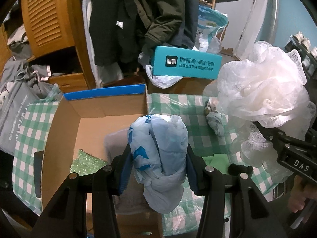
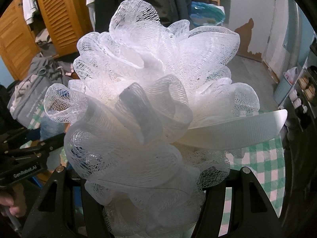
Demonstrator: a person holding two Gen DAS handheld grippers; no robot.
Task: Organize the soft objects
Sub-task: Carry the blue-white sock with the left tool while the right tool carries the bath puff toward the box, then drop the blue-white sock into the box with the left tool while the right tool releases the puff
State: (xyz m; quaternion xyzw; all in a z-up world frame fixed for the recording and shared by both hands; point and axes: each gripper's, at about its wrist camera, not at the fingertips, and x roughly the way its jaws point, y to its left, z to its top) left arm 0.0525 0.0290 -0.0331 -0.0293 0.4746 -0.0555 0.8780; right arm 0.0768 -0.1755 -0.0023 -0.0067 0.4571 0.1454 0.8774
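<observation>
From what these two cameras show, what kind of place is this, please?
Probably a cluttered bedroom or storage corner in a home. Dark coats hang beside a wooden louvered wardrobe door, clothes lie in a heap, and a cardboard box sits on a green checked cloth.

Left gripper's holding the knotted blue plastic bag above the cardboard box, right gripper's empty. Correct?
Not quite. The right gripper isn't empty: it's shut on a white mesh bath pouf, as the right wrist view shows. The left gripper does hold the knotted blue plastic bag above the cardboard box.
</observation>
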